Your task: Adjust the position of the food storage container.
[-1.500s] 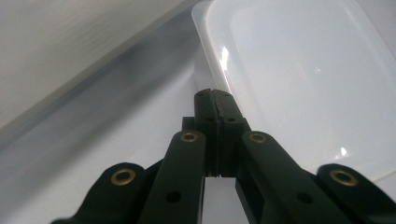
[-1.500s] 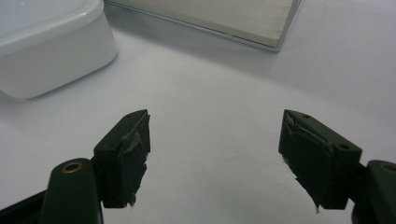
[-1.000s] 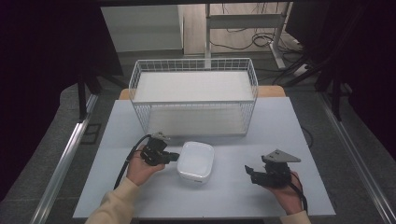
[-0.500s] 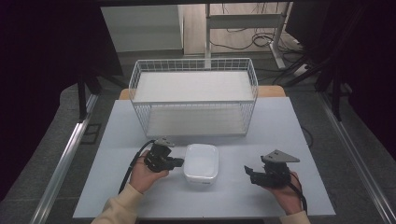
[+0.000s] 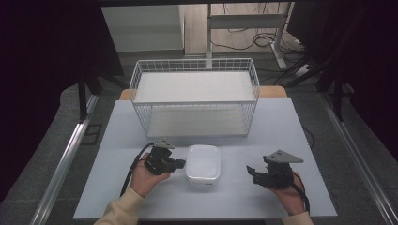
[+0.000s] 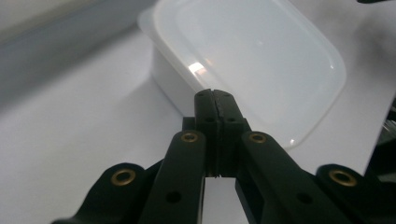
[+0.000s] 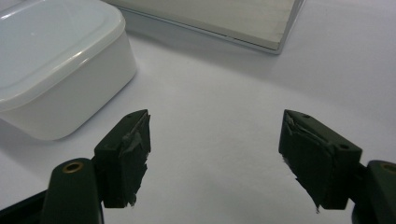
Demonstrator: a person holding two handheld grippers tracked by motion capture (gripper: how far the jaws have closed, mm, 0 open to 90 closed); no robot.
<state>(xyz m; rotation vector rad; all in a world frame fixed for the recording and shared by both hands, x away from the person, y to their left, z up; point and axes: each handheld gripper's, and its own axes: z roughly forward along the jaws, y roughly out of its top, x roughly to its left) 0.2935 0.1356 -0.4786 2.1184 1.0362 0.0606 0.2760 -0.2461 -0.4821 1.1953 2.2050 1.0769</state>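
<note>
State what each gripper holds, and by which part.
Nothing. The left gripper has its jaws shut empty against the white container; the right gripper is open, empty.

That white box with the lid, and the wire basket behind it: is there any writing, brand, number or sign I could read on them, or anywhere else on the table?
None: no view gives readable text.
White lidded box: plain lid and sides, no label.
Wire basket: bare wire and plain shelves.
Table: unmarked.
Left hand-held gripper and right hand-held gripper: black, no lettering visible.
</note>
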